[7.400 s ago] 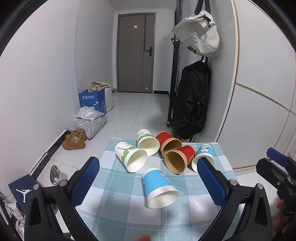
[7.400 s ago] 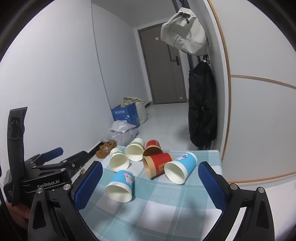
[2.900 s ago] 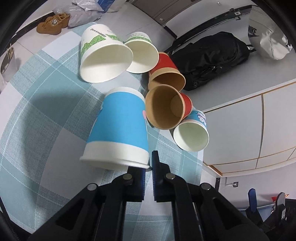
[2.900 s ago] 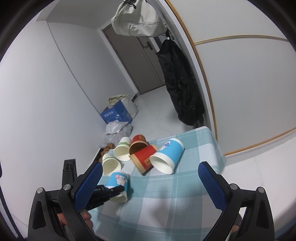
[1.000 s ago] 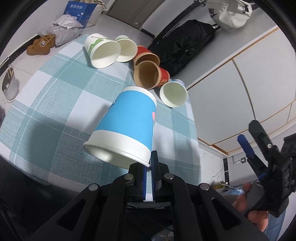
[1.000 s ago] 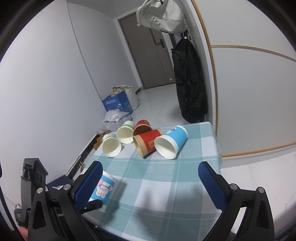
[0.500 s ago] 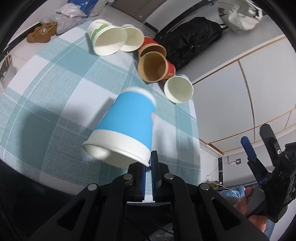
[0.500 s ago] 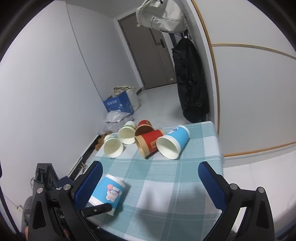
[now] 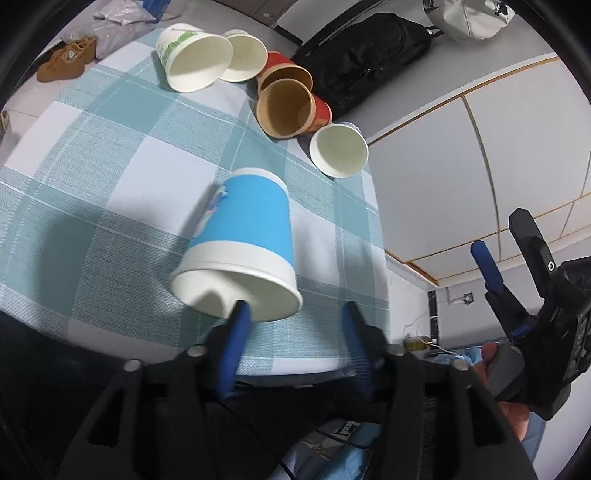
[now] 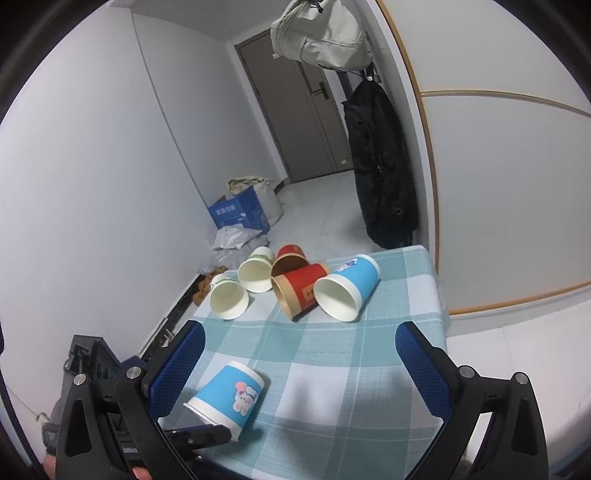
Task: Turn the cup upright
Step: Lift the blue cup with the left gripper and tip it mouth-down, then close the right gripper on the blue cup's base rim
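Note:
A blue paper cup with a cartoon print (image 9: 245,240) sits tilted near the front edge of the checked tablecloth (image 9: 110,155), base away from me, rim toward my left gripper. It also shows in the right wrist view (image 10: 231,393). My left gripper (image 9: 295,325) is open, its left finger at the cup's rim, its right finger apart from the cup. My right gripper (image 10: 299,365) is open and empty, held above the table's right side, also in the left wrist view (image 9: 517,254).
Several cups lie on their sides at the table's far end: two white-green (image 10: 229,297), two red (image 10: 301,288), one blue (image 10: 347,288). A black backpack (image 10: 382,177) and beige bag (image 10: 321,33) hang beyond. A blue box (image 10: 238,212) stands on the floor.
My left gripper has opened; its fingers were shut on the blue cup's rim half a second ago. The cup has come down onto the cloth and turned, tilted.

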